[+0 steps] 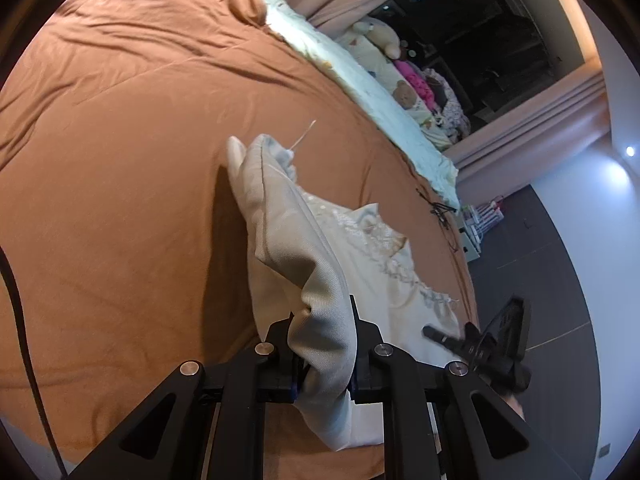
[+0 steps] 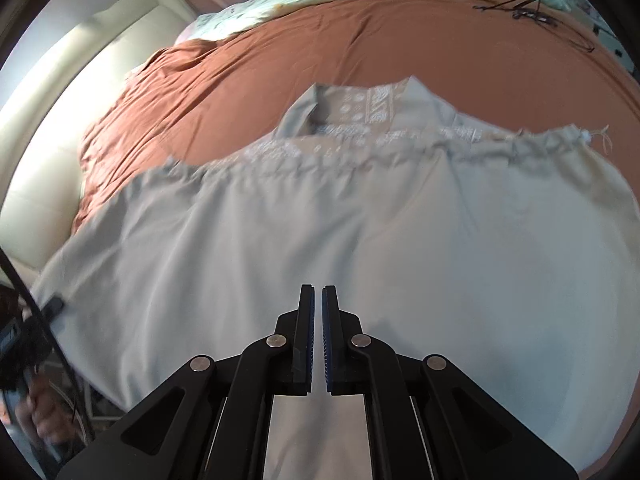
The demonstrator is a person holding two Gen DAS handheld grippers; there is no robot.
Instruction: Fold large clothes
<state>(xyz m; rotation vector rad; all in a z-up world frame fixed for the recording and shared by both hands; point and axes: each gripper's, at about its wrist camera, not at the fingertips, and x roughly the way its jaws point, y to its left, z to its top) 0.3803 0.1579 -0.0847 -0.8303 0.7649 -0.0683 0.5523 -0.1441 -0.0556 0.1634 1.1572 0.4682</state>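
A large cream garment point(image 1: 280, 216) with white embroidery lies on the orange-brown bed sheet point(image 1: 120, 120). My left gripper point(image 1: 322, 320) is shut on a bunched fold of its edge, which hangs lifted off the bed. In the right wrist view the garment point(image 2: 360, 220) spreads wide, with its collar point(image 2: 360, 104) at the far side. My right gripper point(image 2: 318, 290) hovers over the plain lower cloth, jaws shut, with nothing seen between them. That right gripper point(image 1: 430, 332) also shows low on the right in the left wrist view. The left gripper point(image 2: 52, 306) shows at the garment's left edge.
A pale green blanket point(image 1: 352, 68) and soft toys point(image 1: 384, 40) line the far side of the bed. A black cord point(image 2: 528, 8) lies on the sheet near that corner. A cream headboard point(image 2: 60, 100) stands at left. Dark floor point(image 1: 540, 260) runs beside the bed. A hand point(image 2: 44, 412) holds the left gripper.
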